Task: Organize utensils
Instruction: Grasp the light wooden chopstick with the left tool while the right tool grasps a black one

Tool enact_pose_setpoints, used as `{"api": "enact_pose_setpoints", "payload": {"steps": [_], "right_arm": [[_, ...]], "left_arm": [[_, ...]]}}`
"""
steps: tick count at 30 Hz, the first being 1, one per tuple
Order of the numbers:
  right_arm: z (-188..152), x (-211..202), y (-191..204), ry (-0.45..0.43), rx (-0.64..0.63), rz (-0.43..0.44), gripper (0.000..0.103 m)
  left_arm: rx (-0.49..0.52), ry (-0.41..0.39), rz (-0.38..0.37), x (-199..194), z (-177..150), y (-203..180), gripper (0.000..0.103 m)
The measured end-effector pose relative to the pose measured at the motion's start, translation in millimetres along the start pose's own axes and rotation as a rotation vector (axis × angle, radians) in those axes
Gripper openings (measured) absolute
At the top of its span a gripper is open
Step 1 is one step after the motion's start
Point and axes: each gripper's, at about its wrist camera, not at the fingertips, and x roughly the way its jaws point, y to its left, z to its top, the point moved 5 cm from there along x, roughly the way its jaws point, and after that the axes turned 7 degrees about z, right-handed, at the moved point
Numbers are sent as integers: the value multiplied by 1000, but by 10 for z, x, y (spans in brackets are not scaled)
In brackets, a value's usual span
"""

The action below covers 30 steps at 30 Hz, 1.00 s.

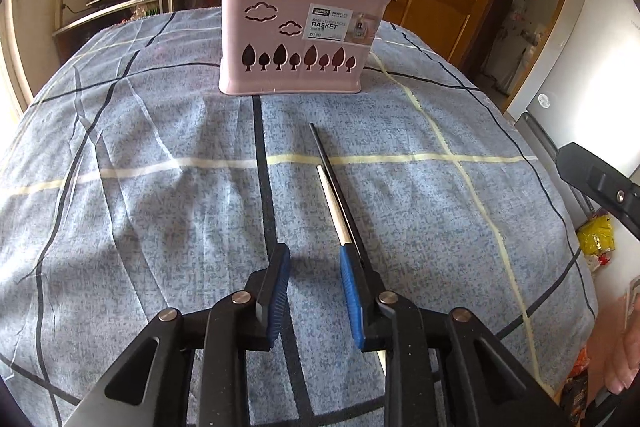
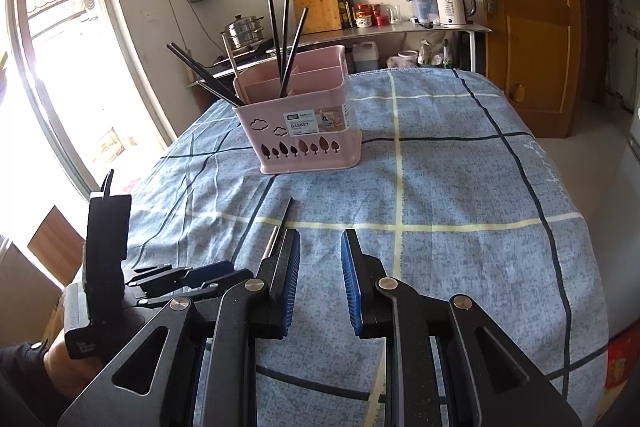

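left gripper (image 1: 314, 259): jaws spread, nothing pinched; low over the cloth (image 1: 160, 187). two chopsticks, one black (image 1: 328, 167) and one pale (image 1: 332, 203), lie on the cloth w/ near ends at or under the gripper's right-hand finger (image 1: 350, 279), i.e. beside the gap, not in it. right gripper (image 2: 320, 259): jaws spread, empty, hovering over the cloth near the left one. basket (image 1: 296, 43) stands upright further back on the table, apart from the loose pair, w/ black chopsticks already leaning in two of its compartments. risks (judged): 1) closing now likely misses or clips only one stick, since the pair sits off-centre; 2) a finger pressing on stick ends could flick or roll them; 3) pads may snag the loose, wrinkled cloth and drag it, shifting the basket; 4) the two grippers work close together, so collision is possible. readable text: basket label shows "BASKET" in large type, a smaller line above it approx. "chopsticks", a code below too small to read; kettle (image 2: 454, 5) display reads approx. "55".
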Motion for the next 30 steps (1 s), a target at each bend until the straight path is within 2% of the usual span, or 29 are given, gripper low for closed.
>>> {"api": "enact_pose_setpoints", "payload": {"steps": [3,7,11,15,17,19,21,24,30], "right_arm": [[4,16,-39,1,10,-1,22],[-4,30,-61,2,16,1,22],[-20,45,-67,5,20,4,22],[-40,55,-75,10,27,5,22],[-48,56,-78,12,26,6,22],[-48,59,-79,13,26,3,22],[-53,58,-83,14,29,4,22],[-64,87,-75,22,36,11,22],[-101,246,7,60,34,31,22]], "left_arm": [[8,-6,2,10,11,-40,34],[28,-14,22,13,11,-85,37],[67,-35,66,18,-14,-142,39],[127,-54,142,30,-41,-240,40],[125,-52,136,30,-34,-229,35],[131,-52,153,26,-17,-181,12],[113,-42,142,21,2,-76,4],[63,-34,143,19,32,126,4],[-111,-11,138,-29,63,666,4]]}}
